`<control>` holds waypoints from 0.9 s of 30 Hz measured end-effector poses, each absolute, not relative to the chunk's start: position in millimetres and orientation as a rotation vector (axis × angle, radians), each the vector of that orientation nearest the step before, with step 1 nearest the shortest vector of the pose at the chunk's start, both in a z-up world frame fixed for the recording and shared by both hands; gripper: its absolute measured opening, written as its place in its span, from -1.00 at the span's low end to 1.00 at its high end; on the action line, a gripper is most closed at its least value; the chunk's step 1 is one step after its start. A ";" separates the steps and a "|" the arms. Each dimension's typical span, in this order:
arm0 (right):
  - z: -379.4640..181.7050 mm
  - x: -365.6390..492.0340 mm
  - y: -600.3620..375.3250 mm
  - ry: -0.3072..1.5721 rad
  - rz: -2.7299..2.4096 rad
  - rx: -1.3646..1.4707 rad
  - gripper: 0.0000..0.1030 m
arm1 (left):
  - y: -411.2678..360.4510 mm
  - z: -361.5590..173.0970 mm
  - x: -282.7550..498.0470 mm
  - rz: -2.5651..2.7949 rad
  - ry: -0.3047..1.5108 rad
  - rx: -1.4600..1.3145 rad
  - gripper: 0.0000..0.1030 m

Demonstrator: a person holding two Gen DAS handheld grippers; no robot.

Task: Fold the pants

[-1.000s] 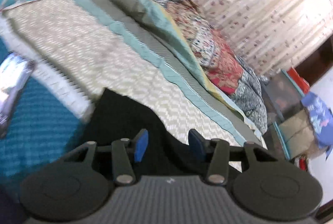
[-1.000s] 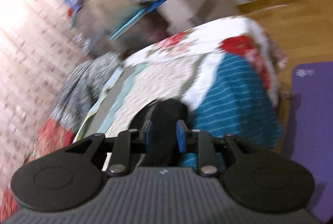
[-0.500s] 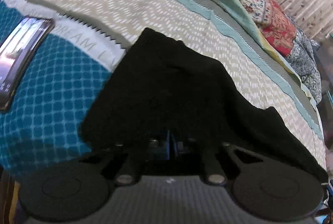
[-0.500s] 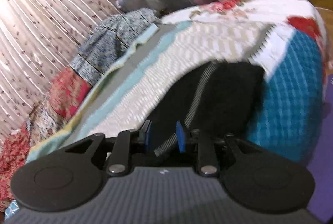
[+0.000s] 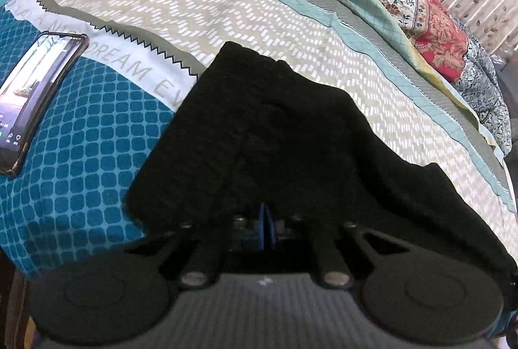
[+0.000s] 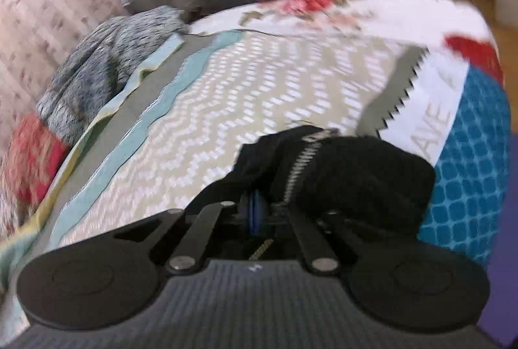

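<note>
seen from each wrist camera, the left gripper (image 5: pixel 264 227) and right gripper (image 6: pixel 255 214) share one build: a grey, finely ribbed body with a small pale mark at its centre, flanked by two round matt-black discs. black link arms run forward from silver pivot pins to blue finger pads (image 5: pixel 260 229). a smaller silver screw head caps each arm's far end. no hand or sleeve shows.

Black pants (image 5: pixel 291 135), apparently between fingers (image 5: pixel 263 227)
</note>
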State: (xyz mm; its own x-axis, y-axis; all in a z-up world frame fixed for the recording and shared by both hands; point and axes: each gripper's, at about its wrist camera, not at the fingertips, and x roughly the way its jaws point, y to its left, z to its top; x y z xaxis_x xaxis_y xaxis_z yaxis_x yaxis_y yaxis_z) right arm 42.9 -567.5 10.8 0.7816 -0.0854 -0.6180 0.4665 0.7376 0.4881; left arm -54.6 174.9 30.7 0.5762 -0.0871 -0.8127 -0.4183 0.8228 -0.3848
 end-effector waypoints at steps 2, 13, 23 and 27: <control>18.7 21.0 -575.7 0.553 -0.290 0.720 -0.75 | 176.2 34.0 -56.6 0.198 0.940 -0.600 -0.88; 12.0 -74.3 -627.1 0.350 -0.348 0.976 0.07 | 136.0 75.1 -36.3 0.010 0.813 -0.511 -0.75; -12.6 -56.0 -630.2 0.389 -0.278 1.112 0.09 | 117.1 -14.1 17.8 0.086 1.009 -0.639 -0.86; -8.8 -41.0 -619.9 0.435 -0.230 1.050 0.09 | 118.8 -14.8 13.4 0.075 1.024 -0.635 -0.88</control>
State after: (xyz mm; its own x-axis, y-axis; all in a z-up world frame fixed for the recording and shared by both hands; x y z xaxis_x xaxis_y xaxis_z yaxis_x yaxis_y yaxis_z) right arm -41.0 -619.9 -8.8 0.8919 0.0221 -0.4518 0.3858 0.4842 0.7853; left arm 13.4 118.8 -14.8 0.5343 -0.2295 -0.8136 -0.3457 0.8190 -0.4580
